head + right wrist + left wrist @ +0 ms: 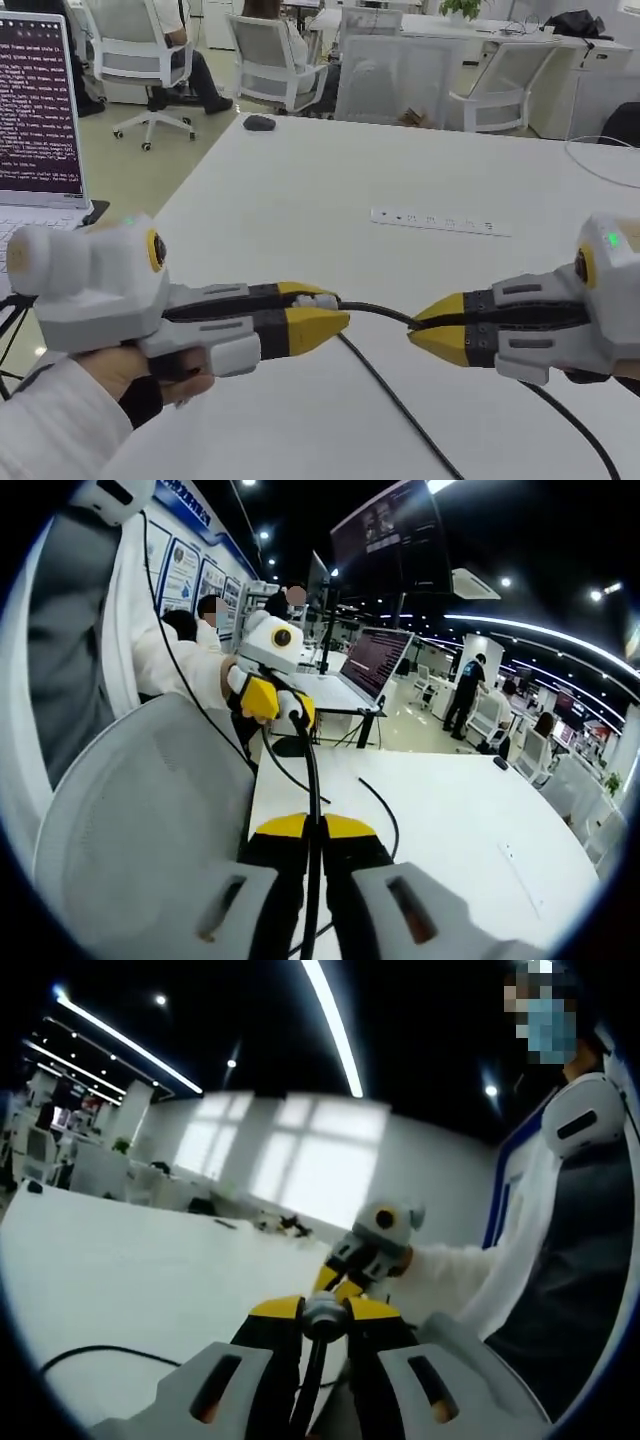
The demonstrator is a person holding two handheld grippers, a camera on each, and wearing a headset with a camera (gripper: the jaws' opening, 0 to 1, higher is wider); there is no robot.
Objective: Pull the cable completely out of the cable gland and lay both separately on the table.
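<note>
Here we are above the white table (300, 200), both tools raised off it and pointing tip to tip. The left gripper (335, 306), grey body with yellow-tipped jaws, is pinching the cable gland (318, 298), a small, pale, rounded fitting that sits right between its tips. The left gripper view looks at the gland's round end, nipped between the yellow pads. Out of the gland comes the cable (375, 312), smooth, black and thin, and it crosses the short gap straight into the right gripper (413, 327), whose jaws are pressed together on it. More of that black line trails down and across the tabletop below both tools. For writing, the laptop (40, 110) at far left shows pale text lines on a purple screen, too small to read. A flat white strip (440, 222) further back carries tiny marks, also unreadable. A dark computer mouse (259, 123) lies near the far edge.
</note>
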